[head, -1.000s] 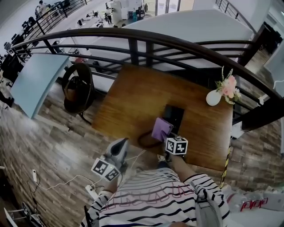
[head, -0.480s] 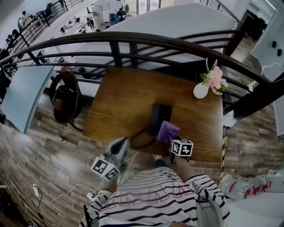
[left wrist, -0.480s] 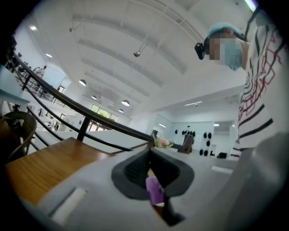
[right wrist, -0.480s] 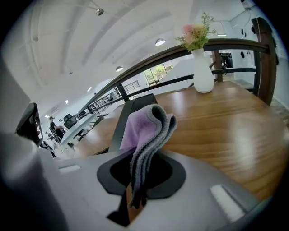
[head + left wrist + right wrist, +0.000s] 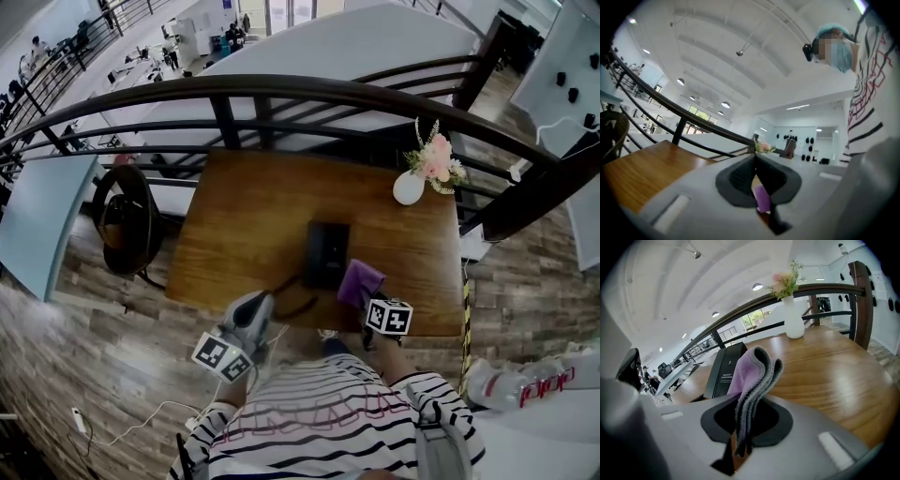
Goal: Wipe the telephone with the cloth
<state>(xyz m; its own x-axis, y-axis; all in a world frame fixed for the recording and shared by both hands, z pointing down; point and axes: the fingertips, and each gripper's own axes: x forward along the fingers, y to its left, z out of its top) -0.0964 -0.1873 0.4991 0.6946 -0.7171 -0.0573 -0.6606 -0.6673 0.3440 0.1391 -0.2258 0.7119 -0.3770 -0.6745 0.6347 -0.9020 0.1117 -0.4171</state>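
The black telephone (image 5: 327, 253) lies in the middle of the wooden table (image 5: 244, 220); the right gripper view shows the telephone (image 5: 723, 369) just left of the cloth. My right gripper (image 5: 380, 305) is shut on a folded purple cloth (image 5: 360, 283) held at the phone's near right corner. In that gripper's own view, the cloth (image 5: 752, 369) stands up out of the right gripper (image 5: 748, 411). My left gripper (image 5: 246, 323) hangs off the table's near edge, left of the phone. Seen in its own view, the left gripper (image 5: 755, 161) is shut with nothing in it.
A white vase of pink flowers (image 5: 410, 187) stands at the table's far right corner, also seen as the vase (image 5: 793, 317). A dark railing (image 5: 309, 94) runs behind the table. A round chair (image 5: 127, 230) sits to the left. The phone's cord (image 5: 295, 300) loops at the near edge.
My right gripper has carried the cloth from the phone's near left part across to its near right corner. The left gripper has stayed where it was.
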